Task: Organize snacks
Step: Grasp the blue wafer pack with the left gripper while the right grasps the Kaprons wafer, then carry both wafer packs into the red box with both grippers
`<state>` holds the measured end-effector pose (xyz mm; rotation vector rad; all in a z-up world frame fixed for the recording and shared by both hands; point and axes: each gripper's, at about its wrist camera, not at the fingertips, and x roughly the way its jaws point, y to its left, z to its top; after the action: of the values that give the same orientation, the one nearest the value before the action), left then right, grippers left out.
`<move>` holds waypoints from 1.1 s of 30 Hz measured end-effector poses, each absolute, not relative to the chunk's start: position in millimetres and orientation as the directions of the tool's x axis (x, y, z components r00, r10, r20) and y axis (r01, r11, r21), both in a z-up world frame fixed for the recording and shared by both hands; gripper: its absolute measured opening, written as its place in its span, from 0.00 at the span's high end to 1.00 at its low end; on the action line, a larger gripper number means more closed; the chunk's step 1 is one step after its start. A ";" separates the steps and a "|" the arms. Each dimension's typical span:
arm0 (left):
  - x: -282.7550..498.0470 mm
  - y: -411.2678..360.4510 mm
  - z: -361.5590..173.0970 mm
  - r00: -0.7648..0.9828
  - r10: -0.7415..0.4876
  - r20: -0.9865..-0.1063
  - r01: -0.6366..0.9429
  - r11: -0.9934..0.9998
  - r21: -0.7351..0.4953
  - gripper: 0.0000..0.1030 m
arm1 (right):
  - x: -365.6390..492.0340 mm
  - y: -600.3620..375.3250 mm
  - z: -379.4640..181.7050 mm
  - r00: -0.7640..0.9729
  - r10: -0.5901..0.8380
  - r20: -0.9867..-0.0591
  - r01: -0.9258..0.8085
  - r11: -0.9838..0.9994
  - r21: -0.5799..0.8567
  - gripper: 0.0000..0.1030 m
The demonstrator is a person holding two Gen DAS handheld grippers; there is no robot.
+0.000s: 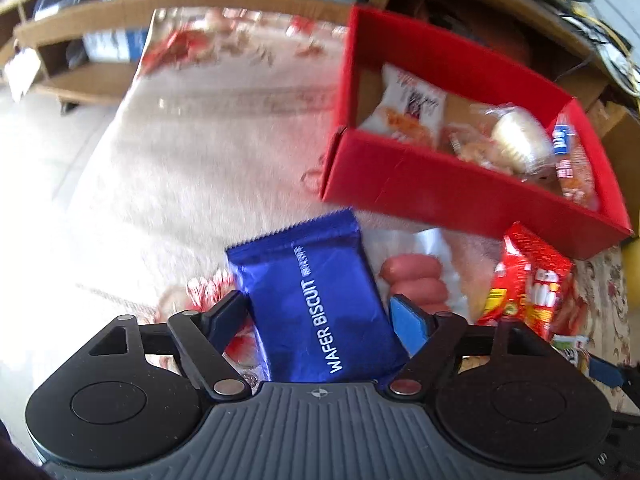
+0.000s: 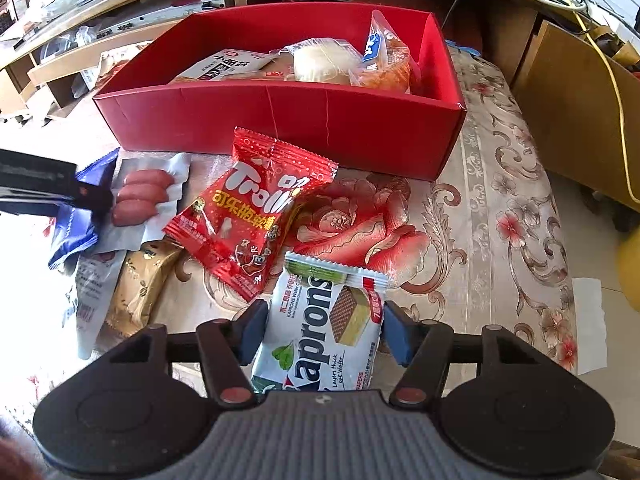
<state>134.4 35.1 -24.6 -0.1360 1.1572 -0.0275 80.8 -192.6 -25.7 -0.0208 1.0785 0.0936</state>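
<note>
A blue wafer biscuit packet (image 1: 316, 300) lies on the flowered cloth between the fingers of my left gripper (image 1: 318, 316). The jaws are open, with the pads beside the packet's edges. In the right wrist view the same packet (image 2: 72, 236) lies under one left finger (image 2: 94, 196). My right gripper (image 2: 324, 332) is shut on a white Kaprons wafer packet (image 2: 320, 328), its pads against both long edges. The red box (image 2: 280, 120) beyond holds several wrapped snacks, and in the left wrist view the red box (image 1: 440, 184) is to the upper right.
A pack of pink sausages (image 2: 140, 196), a red Trolli bag (image 2: 248, 216) and a gold packet (image 2: 140, 284) lie in front of the box. The flowered cloth (image 2: 500, 200) ends at the right. Wooden shelves (image 1: 100, 12) and a yellow cable (image 2: 616, 92) stand behind.
</note>
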 end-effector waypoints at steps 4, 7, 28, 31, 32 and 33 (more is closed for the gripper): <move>131.7 35.9 -23.7 0.416 -0.071 -0.907 -0.054 0.993 -0.103 0.24 | 77.5 -191.8 -24.4 0.466 0.082 -0.881 -0.101 0.994 0.039 0.46; 125.7 34.1 -21.6 0.414 -0.074 -0.907 -0.021 0.996 -0.091 0.29 | 72.1 -191.6 -23.1 0.456 0.100 -0.884 -0.119 0.992 0.051 0.46; 93.1 28.3 -23.8 0.411 -0.071 -0.909 0.003 0.997 -0.077 0.23 | 59.8 -183.4 -28.5 0.461 0.093 -0.882 -0.143 0.989 0.030 0.34; 89.3 25.6 -23.7 0.411 -0.058 -0.910 0.018 0.998 -0.055 0.25 | 60.4 -181.6 -32.0 0.455 0.117 -0.883 -0.169 0.985 0.043 0.18; 88.2 25.6 -23.7 0.412 -0.055 -0.909 0.020 0.999 -0.051 0.26 | 60.7 -181.8 -33.2 0.454 0.128 -0.882 -0.173 0.983 0.054 0.15; 87.6 26.0 -23.7 0.413 -0.054 -0.909 0.021 0.999 -0.050 0.26 | 61.7 -182.5 -34.4 0.450 0.142 -0.882 -0.176 0.982 0.068 0.08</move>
<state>87.6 26.0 -23.7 -0.0327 1.1443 -0.0473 61.7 -182.5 -34.4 -0.0348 1.0863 0.1961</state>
